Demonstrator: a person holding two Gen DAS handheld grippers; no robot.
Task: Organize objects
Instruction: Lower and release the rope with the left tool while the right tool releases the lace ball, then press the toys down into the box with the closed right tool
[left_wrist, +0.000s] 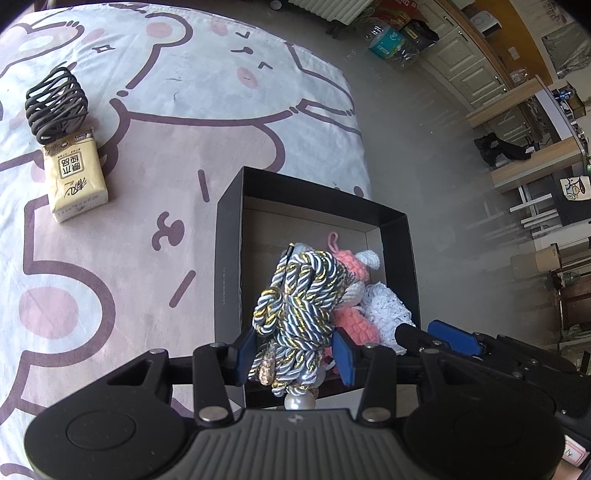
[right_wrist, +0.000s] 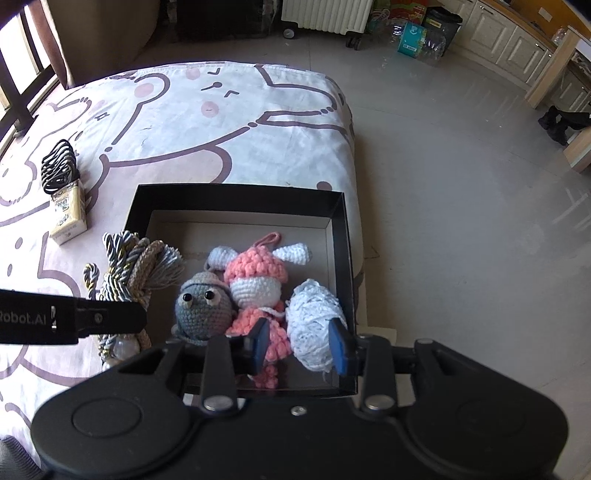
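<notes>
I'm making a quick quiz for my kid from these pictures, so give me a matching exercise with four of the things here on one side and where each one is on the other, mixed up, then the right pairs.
Things:
1. twisted cord bundle
2. white yarn ball
3. tissue pack
4. black hair ties

Places:
A. on the bedsheet, leaning on the far end of the tissue pack
B. inside the black box, beside the pink crochet doll
C. clamped in the left gripper
D. lying flat on the bedsheet, left of the box

Pairs: 1-C, 2-B, 3-D, 4-A
</notes>
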